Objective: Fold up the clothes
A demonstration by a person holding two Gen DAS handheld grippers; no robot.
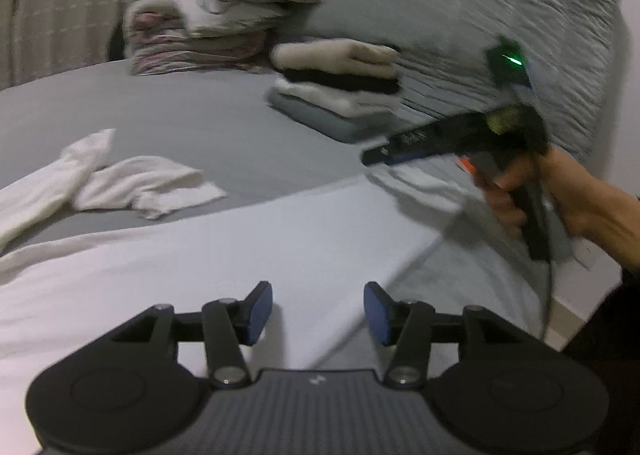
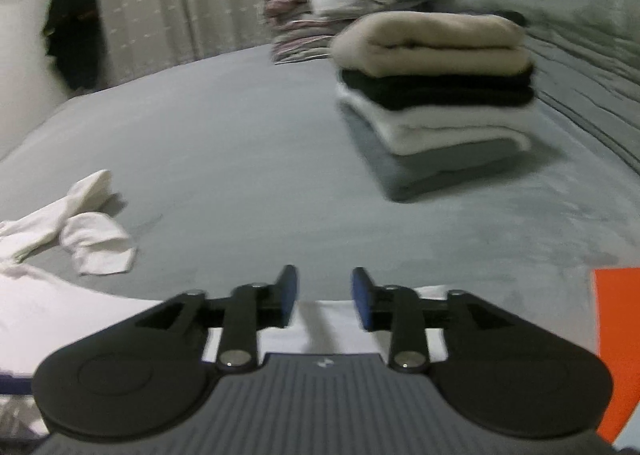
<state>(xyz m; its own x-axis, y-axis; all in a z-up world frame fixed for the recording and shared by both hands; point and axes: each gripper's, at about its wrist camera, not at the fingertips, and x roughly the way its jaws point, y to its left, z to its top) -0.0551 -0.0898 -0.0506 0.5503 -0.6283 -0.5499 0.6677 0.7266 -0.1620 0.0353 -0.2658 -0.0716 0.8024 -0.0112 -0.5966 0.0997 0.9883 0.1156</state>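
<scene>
White garment lies flat on bed, six o'clock of folded stack. Left hand-held gripper spread above it; right hand-held gripper spread at its far edge. Judgement: a fold in hand; next needs an edge pinched.

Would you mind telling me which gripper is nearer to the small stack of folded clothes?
Right. The right gripper hangs open facing the folded stack, just ahead and slightly right. The left gripper sits open farther back over the white garment.

Each tool is black with blue pads, silver screws and a ribbed grey base.
</scene>
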